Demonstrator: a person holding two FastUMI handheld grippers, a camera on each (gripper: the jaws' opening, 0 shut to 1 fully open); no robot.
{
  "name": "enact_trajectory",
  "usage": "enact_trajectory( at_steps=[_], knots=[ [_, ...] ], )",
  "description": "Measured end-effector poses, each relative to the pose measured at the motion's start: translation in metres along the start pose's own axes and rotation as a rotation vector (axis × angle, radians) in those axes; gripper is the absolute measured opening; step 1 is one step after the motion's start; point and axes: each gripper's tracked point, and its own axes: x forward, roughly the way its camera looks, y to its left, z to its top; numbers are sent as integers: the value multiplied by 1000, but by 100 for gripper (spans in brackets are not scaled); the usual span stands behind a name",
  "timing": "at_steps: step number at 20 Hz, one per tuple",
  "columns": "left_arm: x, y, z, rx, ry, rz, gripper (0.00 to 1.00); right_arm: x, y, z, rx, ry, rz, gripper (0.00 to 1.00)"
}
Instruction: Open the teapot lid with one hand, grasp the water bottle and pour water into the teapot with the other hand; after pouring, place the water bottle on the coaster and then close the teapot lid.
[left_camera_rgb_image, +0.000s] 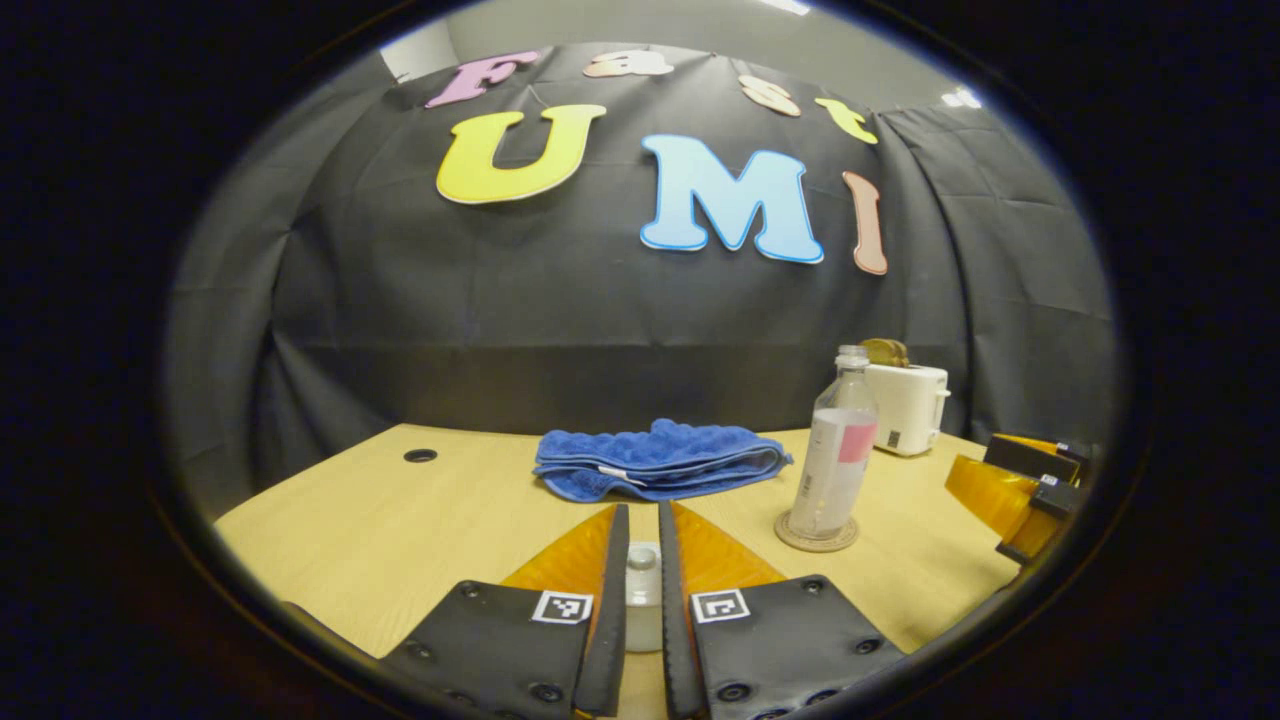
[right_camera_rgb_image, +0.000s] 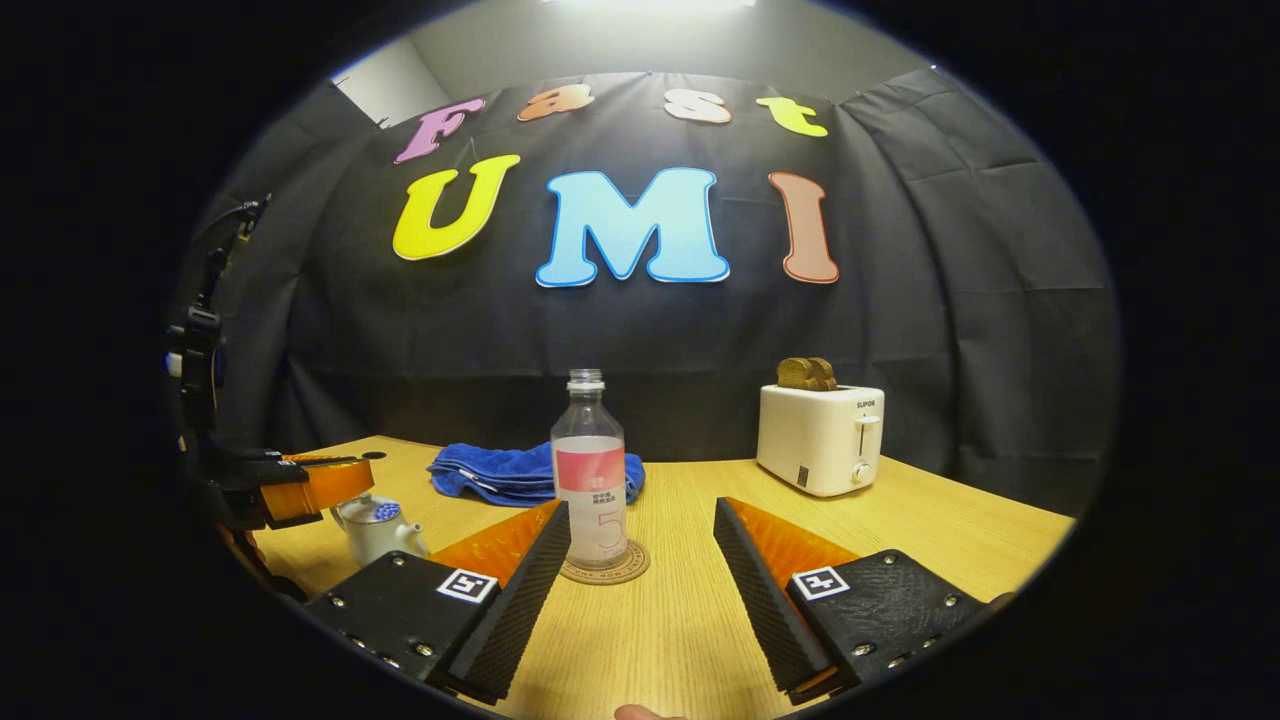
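on coaster (right_camera_rgb_image: 604, 566) bottle (right_camera_rgb_image: 590, 470), right tool (right_camera_rgb_image: 640, 560) spread apart, left tool (left_camera_rgb_image: 640, 600) clenched on teapot lid (left_camera_rgb_image: 641, 562)

bottle (right_camera_rgb_image: 590, 470): clear plastic, pink label, no cap, upright on coaster
coaster (right_camera_rgb_image: 607, 567): round, brown, flat on table
teapot (right_camera_rgb_image: 378, 528): white, lid on, left of bottle

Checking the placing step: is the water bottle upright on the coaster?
Yes: the water bottle stands upright, capless, its base on the coaster; the right gripper is open, not touching it.
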Motion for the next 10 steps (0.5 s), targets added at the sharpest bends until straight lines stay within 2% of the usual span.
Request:
enact_trajectory(
  at_steps=[10],
  knots=[
    [-66, -23, -23, -42, -4, 3, 23, -48, 18, -17, 11, 28, 25, 92]
  ],
)
